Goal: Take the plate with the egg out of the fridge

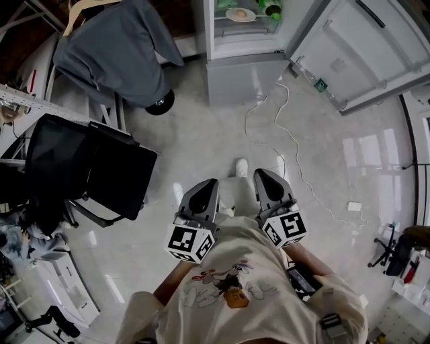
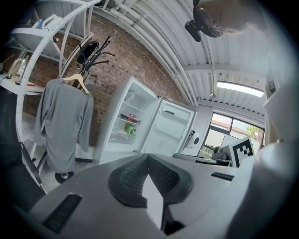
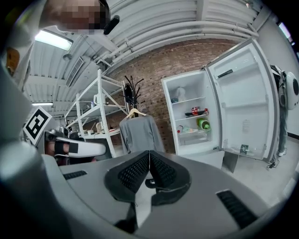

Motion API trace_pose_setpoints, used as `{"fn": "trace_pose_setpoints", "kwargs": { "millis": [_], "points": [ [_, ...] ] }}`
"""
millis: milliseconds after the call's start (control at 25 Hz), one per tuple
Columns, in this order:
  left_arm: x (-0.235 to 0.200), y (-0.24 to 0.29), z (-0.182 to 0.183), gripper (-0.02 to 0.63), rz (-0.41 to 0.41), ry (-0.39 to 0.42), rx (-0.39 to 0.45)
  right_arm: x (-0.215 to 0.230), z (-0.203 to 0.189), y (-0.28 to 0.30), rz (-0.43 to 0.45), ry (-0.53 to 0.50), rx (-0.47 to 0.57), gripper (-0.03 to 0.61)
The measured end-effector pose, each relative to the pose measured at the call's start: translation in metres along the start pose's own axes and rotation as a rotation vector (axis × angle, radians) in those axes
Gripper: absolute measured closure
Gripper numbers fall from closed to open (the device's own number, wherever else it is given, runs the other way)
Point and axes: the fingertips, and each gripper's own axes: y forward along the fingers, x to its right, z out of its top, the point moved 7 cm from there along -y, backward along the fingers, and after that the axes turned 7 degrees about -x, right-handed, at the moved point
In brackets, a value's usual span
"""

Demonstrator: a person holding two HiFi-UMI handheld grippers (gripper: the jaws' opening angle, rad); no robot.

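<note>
left tongs and right tongs clenched empty; plate with egg far ahead inside fridge.

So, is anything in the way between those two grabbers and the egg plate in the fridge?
Nothing visible blocks it. The fridge door stands open, and only floor with a thin white cable lies between the plate and the left gripper and right gripper. The grey coat and black chair stand off to the side.

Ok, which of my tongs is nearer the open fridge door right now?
Right. In the head view the fridge door stands open at upper right; the right tongs are on that side, the left tongs beside them, farther away. Neither is close to it.
</note>
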Motion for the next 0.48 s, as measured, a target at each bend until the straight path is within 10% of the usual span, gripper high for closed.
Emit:
{"fn": "trace_pose_setpoints", "kwargs": {
  "millis": [480],
  "points": [
    [-0.015, 0.138, 0.068, 0.604, -0.002, 0.079, -0.038, 0.127, 0.047, 0.074, -0.045, 0.062, 0.051, 0.572]
  ]
}}
